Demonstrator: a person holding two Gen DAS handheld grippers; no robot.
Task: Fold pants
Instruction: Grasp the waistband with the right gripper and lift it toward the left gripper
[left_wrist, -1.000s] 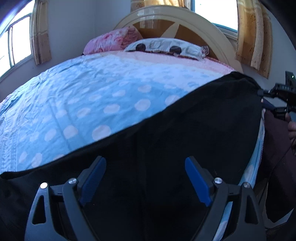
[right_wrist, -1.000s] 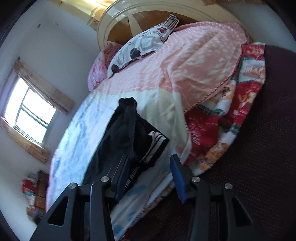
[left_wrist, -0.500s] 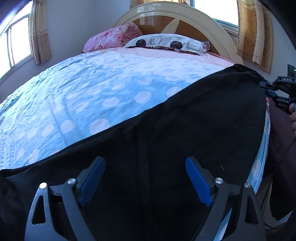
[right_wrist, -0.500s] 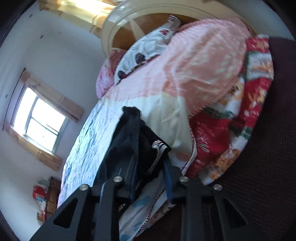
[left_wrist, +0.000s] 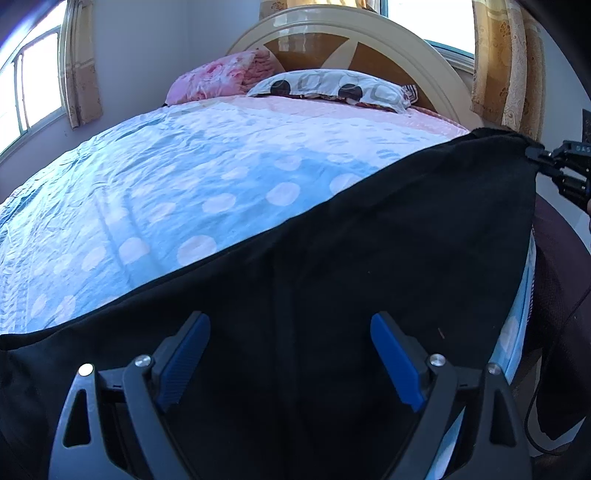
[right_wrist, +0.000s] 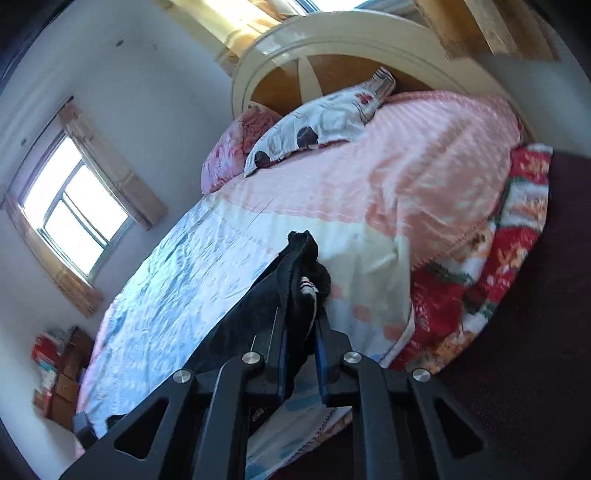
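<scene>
Black pants (left_wrist: 332, 258) lie spread along the near side of the bed. My left gripper (left_wrist: 291, 321) hovers low over them, wide open, with its blue pads apart and nothing pinched. At the right edge of the left wrist view my right gripper (left_wrist: 535, 155) holds the pants' far corner. In the right wrist view the right gripper (right_wrist: 301, 317) has its jaws closing tight on a bunched end of the pants (right_wrist: 303, 254). A striped white trim shows in that bunch, and the cloth rises off the sheet.
The bed has a blue dotted sheet (left_wrist: 184, 184), a pink blanket (right_wrist: 424, 166), two pillows (left_wrist: 332, 86) and a curved headboard (left_wrist: 351, 33). A red floral quilt (right_wrist: 480, 277) hangs off the bedside. A person's dark sleeve (left_wrist: 561, 277) is at the right. Boxes (right_wrist: 55, 369) stand below the window.
The right gripper's jaws came together on the pants' end and lifted it, drawing the far edge taut. The left gripper stayed open in place.
</scene>
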